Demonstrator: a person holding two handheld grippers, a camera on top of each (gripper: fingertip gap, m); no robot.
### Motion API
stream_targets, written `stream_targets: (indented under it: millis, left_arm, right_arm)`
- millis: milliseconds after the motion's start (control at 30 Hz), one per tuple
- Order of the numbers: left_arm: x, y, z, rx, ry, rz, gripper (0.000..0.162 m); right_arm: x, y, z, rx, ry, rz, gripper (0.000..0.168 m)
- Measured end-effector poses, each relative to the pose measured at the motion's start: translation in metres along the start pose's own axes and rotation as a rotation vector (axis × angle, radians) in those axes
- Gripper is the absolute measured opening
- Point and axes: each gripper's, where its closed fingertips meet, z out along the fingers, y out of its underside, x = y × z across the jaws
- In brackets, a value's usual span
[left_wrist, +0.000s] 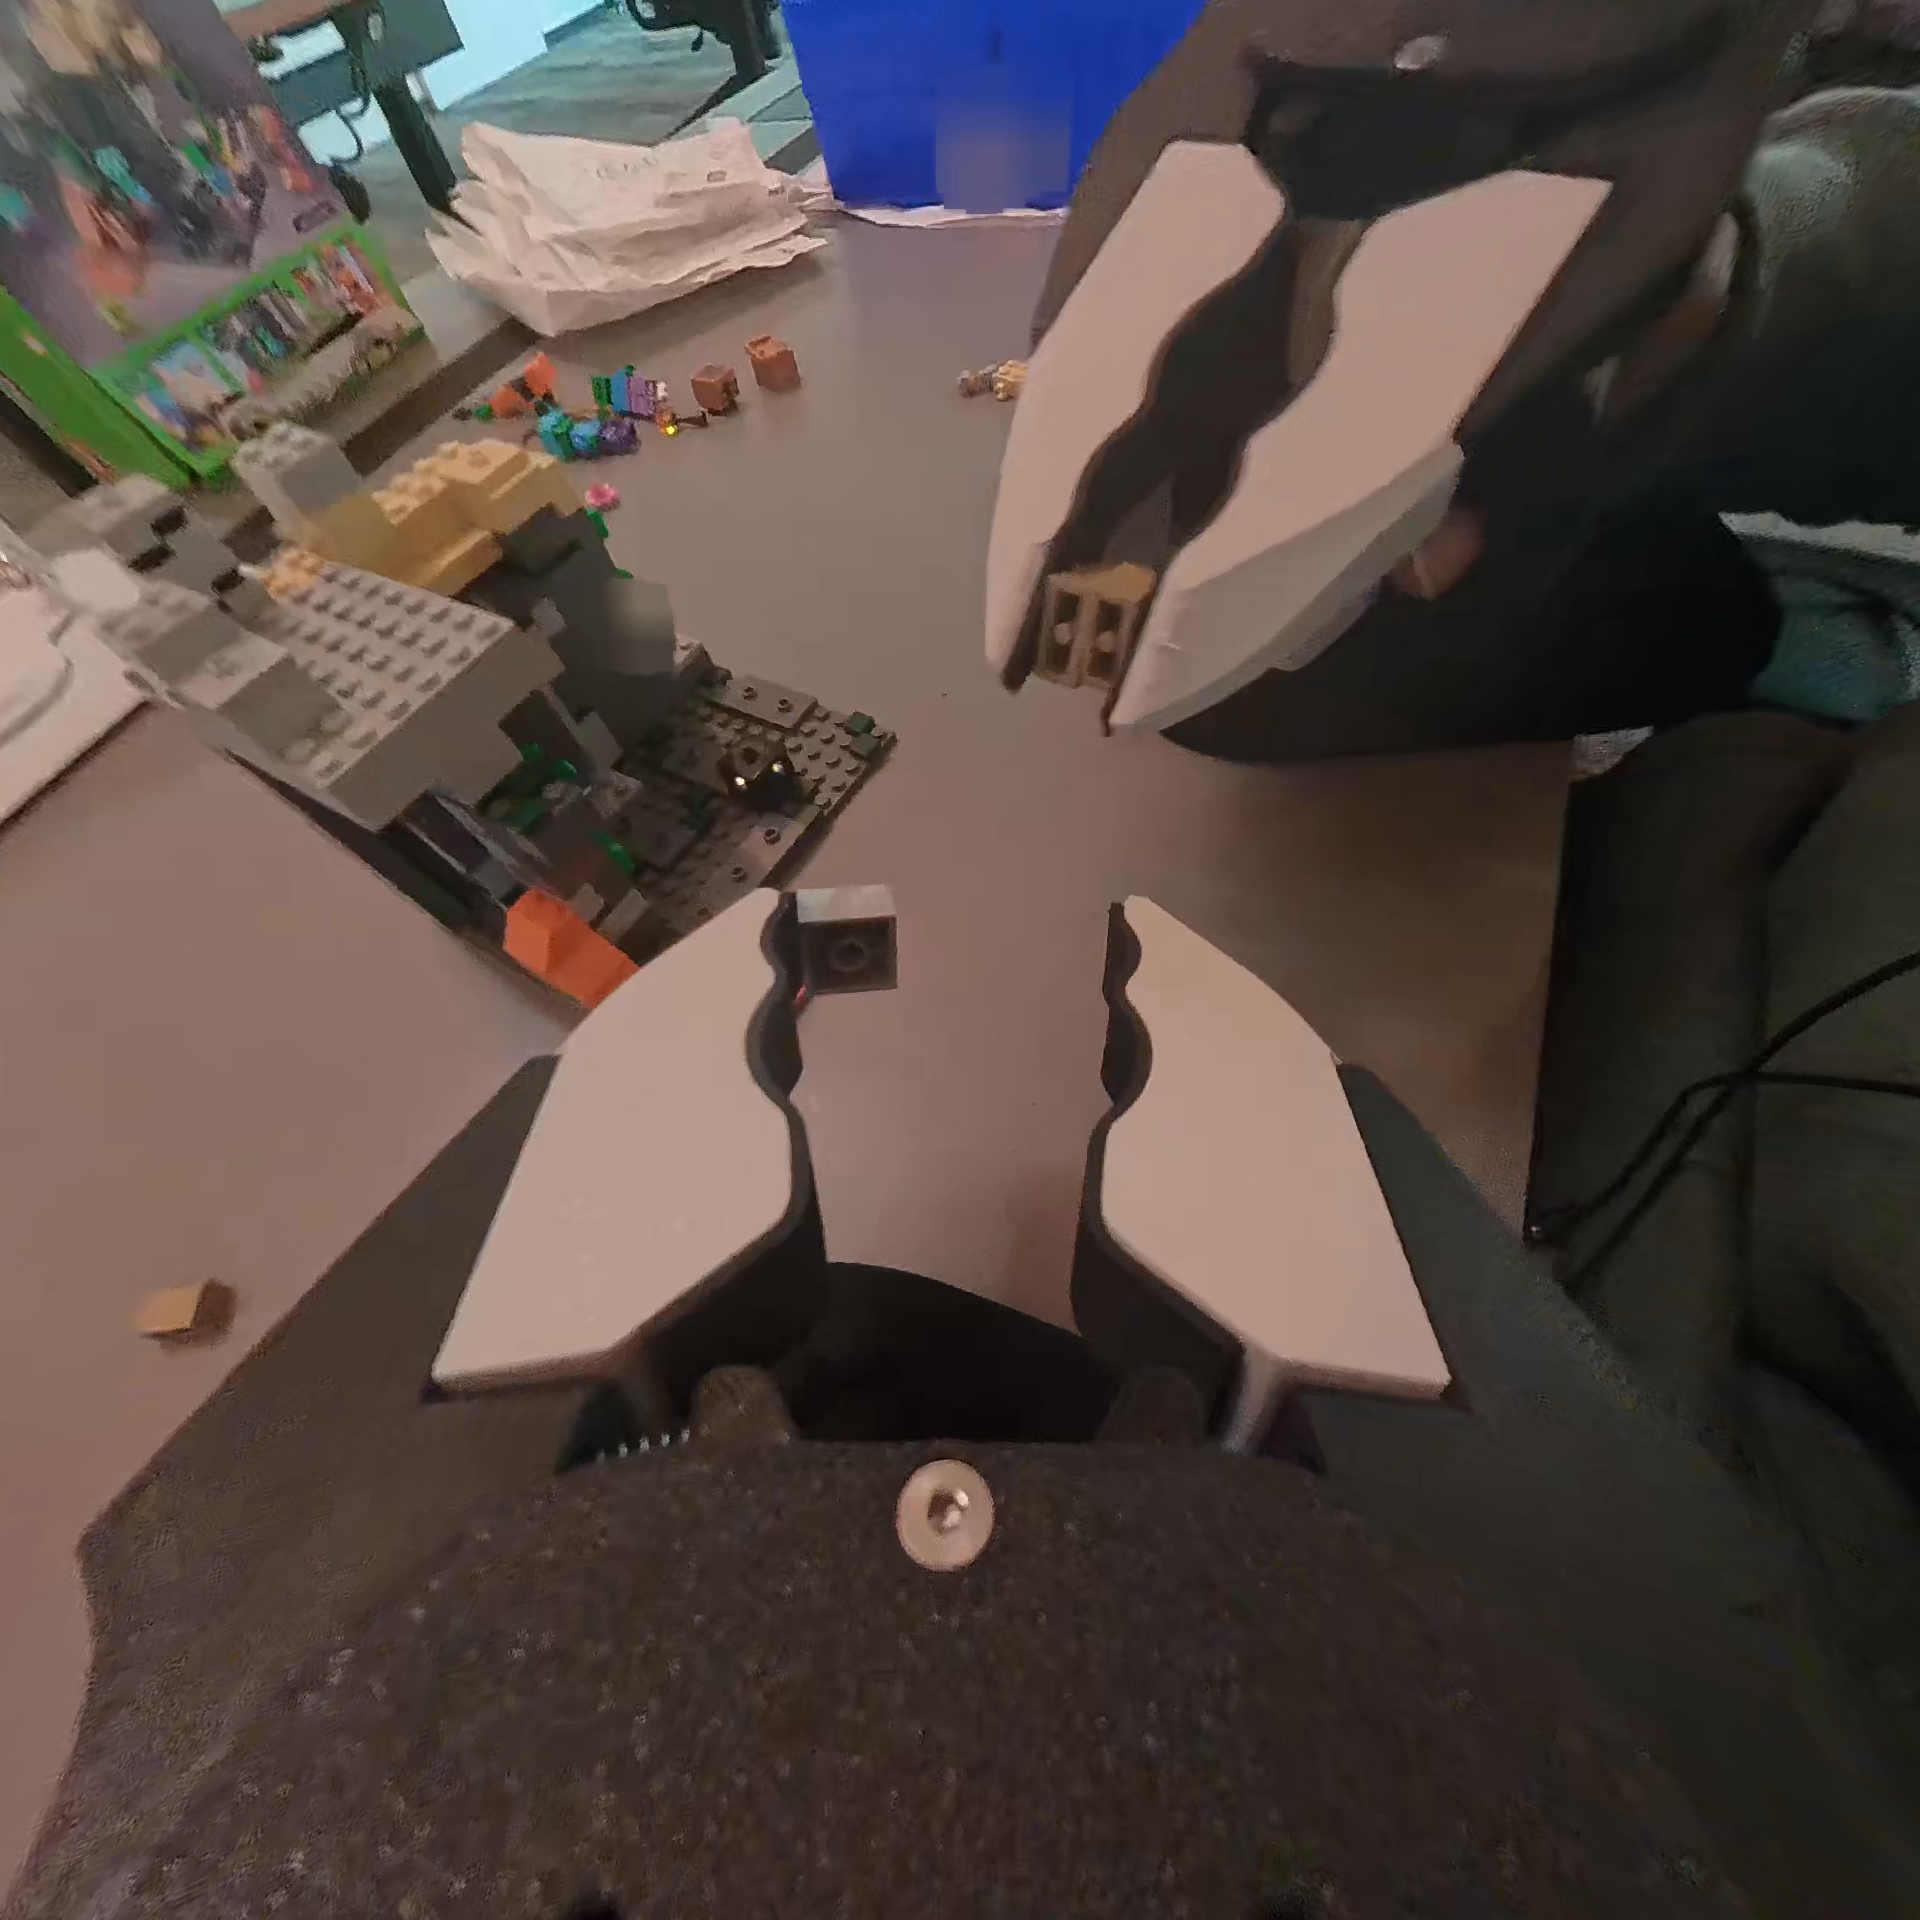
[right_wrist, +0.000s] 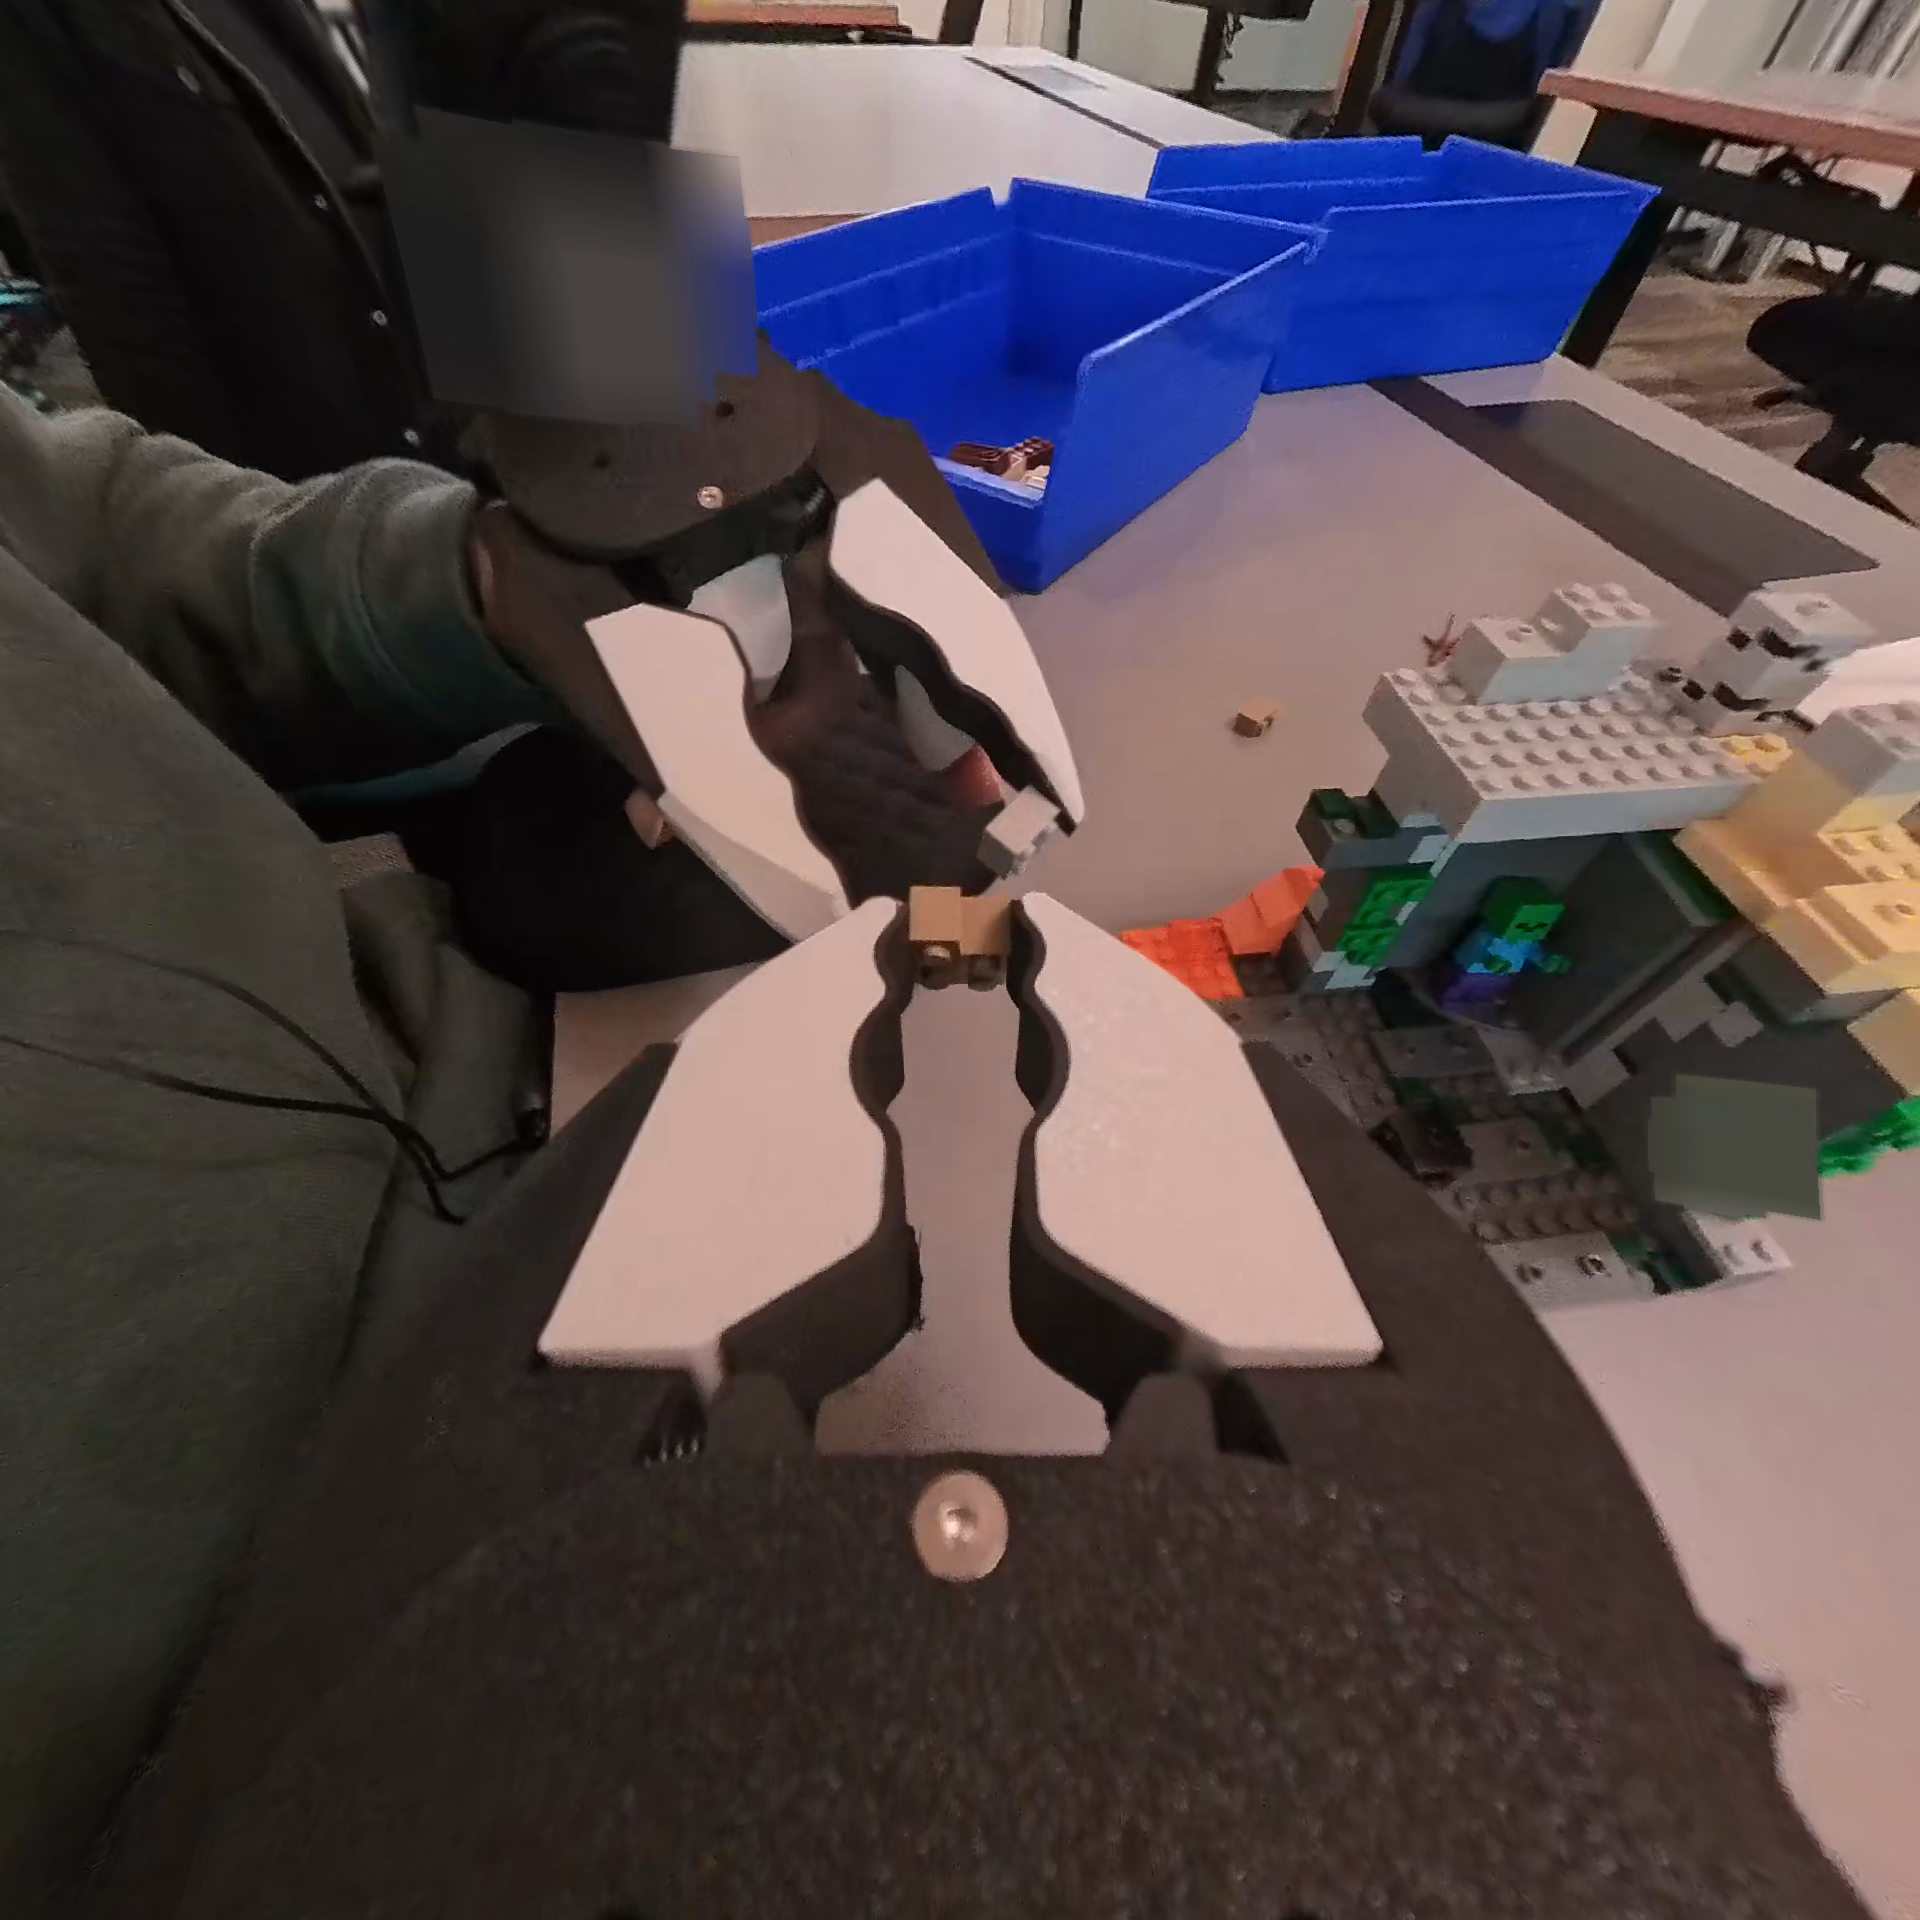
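One tan brick (right_wrist: 958, 935) between right gripper (right_wrist: 961, 920) fingers; one grey brick (left_wrist: 847, 940) against left gripper (left_wrist: 951, 914).

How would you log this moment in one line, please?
left gripper: open, touching grey plastic brick | right gripper: shut on tan plastic brick

Grey matte tabletop (right_wrist: 1299, 499) under dim indoor light; beyond, patterned carpet floor (left_wrist: 623, 83), dark-legged desks (left_wrist: 395, 114), brown wooden table (right_wrist: 1714, 114).

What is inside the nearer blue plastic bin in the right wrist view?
In the nearer blue plastic bin, a few small brown and pale brick pieces lie by the front opening. Its walls cover much of the floor, so anything else in there is hidden.
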Motion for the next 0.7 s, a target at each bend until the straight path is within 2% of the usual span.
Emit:
stream_targets:
  millis: [67, 133, 167, 267, 433, 700]
  left_arm:
    - [0.004, 0.001, 0.001, -0.008, -0.007, 0.040, 0.055]
    - [0.003, 0.009, 0.002, -0.053, -0.046, 0.128, 0.038]
    - [0.002, 0.011, 0.002, -0.069, -0.066, 0.168, 0.037]
    - [0.006, 0.016, 0.002, -0.100, -0.054, 0.183, 0.044]
    - [0.001, 0.018, -0.002, -0.093, -0.057, 0.133, 0.044]
    - [0.005, 0.026, -0.002, -0.132, -0.054, 0.159, 0.040]
  right_arm:
    - [0.000, 0.002, 0.002, 0.000, -0.016, 0.041, 0.017]
    - [0.002, 0.005, 0.003, -0.018, -0.017, 0.049, 0.017]
    - [0.002, 0.008, 0.004, -0.035, -0.019, 0.049, 0.017]
    - [0.003, 0.020, 0.008, -0.110, -0.024, 0.040, 0.017]
    - [-0.001, 0.034, 0.014, -0.200, -0.042, 0.010, 0.020]
    - [-0.016, 0.047, 0.024, -0.279, -0.106, -0.043, 0.042]
